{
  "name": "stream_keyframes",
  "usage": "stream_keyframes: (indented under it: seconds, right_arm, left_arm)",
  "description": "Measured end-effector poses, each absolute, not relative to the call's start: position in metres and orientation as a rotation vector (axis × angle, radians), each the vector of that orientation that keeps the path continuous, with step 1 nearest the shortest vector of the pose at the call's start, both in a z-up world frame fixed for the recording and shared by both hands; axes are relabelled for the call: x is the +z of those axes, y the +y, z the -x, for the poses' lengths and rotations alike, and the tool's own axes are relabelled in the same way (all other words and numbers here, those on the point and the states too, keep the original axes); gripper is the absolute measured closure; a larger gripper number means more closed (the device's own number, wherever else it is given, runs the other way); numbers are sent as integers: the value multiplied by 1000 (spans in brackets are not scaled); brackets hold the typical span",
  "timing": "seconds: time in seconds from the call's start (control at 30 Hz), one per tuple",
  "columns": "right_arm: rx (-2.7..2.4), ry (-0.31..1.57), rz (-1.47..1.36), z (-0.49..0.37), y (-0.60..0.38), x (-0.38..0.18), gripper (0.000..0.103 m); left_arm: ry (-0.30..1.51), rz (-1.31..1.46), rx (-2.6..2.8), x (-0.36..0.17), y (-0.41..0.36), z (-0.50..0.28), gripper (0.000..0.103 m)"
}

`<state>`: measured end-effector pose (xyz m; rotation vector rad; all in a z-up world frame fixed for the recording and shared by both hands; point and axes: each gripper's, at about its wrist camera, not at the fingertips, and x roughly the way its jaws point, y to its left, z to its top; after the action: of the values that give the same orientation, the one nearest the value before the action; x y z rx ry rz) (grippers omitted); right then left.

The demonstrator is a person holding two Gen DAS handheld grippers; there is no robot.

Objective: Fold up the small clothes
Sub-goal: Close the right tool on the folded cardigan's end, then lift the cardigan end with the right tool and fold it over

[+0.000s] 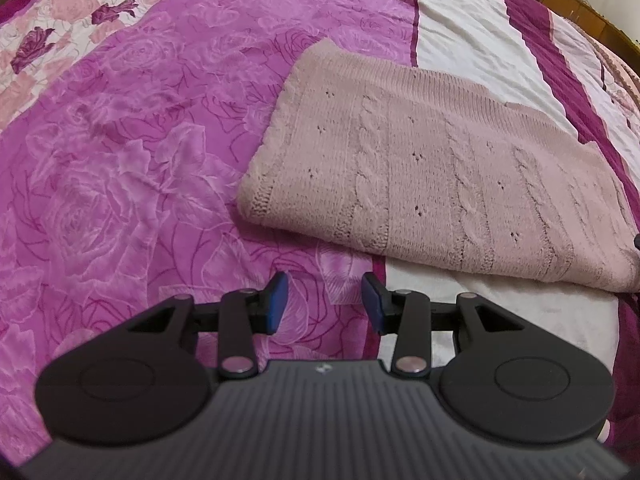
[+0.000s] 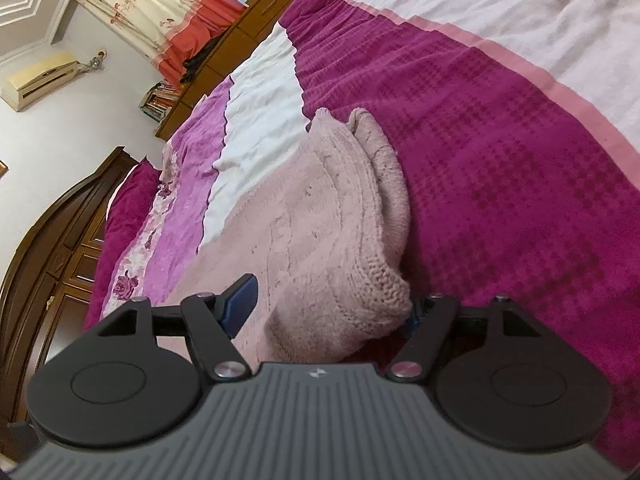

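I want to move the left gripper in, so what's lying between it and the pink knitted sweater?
Nothing but bedspread: in the left wrist view, only bare pink and white cover separates the open left gripper from the folded pink sweater.

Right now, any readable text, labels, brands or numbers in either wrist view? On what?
No readable text in either view.
Small pale emblem on the left gripper body: a logo, no letters.
Same emblem on the right gripper body: no letters.
Books by the wall: spines too small to read.
Air conditioner: no legible marking.
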<state>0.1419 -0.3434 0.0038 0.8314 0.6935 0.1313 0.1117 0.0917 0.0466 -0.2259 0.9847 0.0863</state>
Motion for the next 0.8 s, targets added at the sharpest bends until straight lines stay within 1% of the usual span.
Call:
stream_keyframes:
  seconds: [0.33,0.37,0.4,0.43,0.47,0.53,0.63,0.8]
  right_arm:
    - [117,683,-837,-155,-339,0,27]
    - [117,682,-832,-156,-338,0,30]
    - [114,678,-822,-156,-338,1,36]
    - [105,673,-811,-155,-338,2,53]
    - [97,669,-800,-156,-338,2,60]
    - [97,657,-809,-155,-340,2,62]
    - [95,656,-795,-155,-339,3,62]
    - [71,672,-839,-161,-339,-1,53]
  left_arm:
    - [988,219,82,44,91,-112,61]
    - [989,220,81,44,92,-113,61]
    - [990,222,81,45,92,-113,61]
    - [990,225,80,45,93,-113,61]
    - [990,227,80,45,93,-113,61]
    - [992,229,78,45,94,-113,61]
    - [992,228,77,45,94,-113,61]
    - [988,230,81,45,94,-113,61]
